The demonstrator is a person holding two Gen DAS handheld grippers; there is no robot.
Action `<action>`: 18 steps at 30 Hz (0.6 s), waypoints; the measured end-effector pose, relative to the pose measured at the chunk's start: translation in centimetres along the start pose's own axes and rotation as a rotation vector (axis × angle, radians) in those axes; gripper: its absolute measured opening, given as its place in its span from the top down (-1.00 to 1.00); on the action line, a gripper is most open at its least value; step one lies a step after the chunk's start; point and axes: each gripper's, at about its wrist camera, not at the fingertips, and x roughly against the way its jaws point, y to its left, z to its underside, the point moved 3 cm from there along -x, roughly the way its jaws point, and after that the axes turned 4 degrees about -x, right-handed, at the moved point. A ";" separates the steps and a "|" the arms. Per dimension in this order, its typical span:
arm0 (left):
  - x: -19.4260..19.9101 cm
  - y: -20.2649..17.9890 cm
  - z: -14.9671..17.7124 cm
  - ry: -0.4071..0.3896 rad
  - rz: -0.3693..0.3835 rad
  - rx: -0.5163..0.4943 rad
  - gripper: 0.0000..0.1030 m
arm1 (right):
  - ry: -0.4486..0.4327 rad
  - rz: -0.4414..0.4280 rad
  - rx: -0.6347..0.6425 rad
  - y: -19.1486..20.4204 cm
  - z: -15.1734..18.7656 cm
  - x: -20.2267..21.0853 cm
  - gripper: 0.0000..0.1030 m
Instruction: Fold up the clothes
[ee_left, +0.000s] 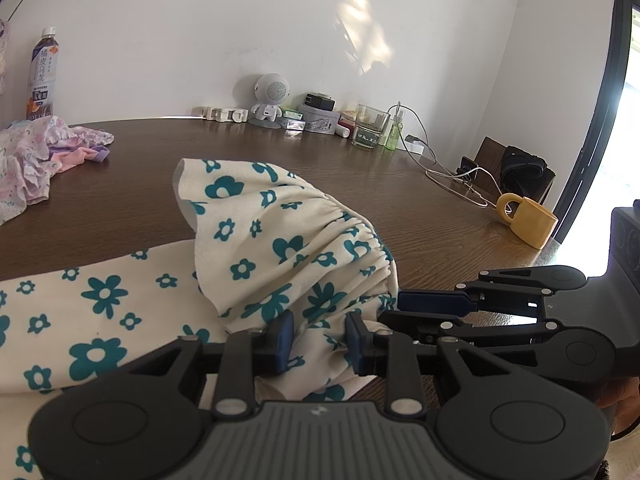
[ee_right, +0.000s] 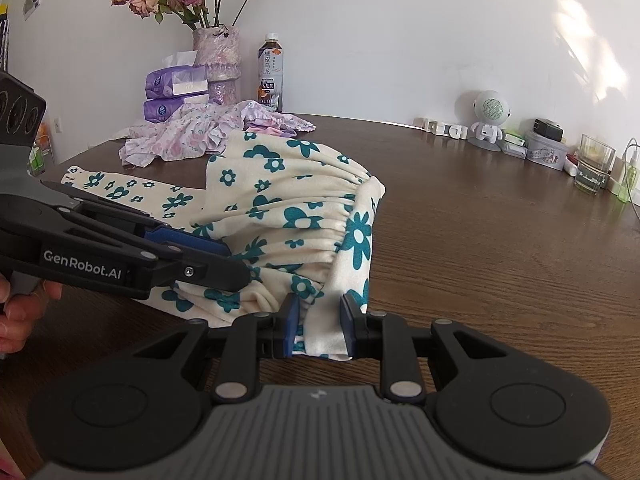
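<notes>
Two hand-held tongs grip the gathered waistband of cream trousers with teal flowers (ee_left: 256, 240) above a dark wooden worktop (ee_right: 500, 240) — the left tongs (ee_left: 320, 338) clamp a fold of the fabric, and the right tongs (ee_right: 318, 326) pinch the band's end just beside them. A crumpled lilac floral garment (ee_right: 188, 138) lies behind, near a vase of dried roses (ee_right: 218, 60).

My left tool (ee_left: 318, 338) and right tool (ee_right: 318, 320) side by side, near level, both clamped on cloth; bare fingers (ee_right: 16, 312) on left handle.
</notes>
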 end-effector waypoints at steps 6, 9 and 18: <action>0.0 0.0 0.1 0.000 0.000 0.000 0.48 | 0.015 -0.002 -0.079 -1.4 -0.1 -0.2 0.19; 0.0 0.0 0.1 0.000 0.001 0.001 0.48 | 0.015 -0.004 -0.084 -1.4 0.0 -0.3 0.19; 0.0 0.0 0.1 0.000 0.001 0.002 0.48 | 0.011 0.014 -0.059 -1.0 0.0 -0.2 0.19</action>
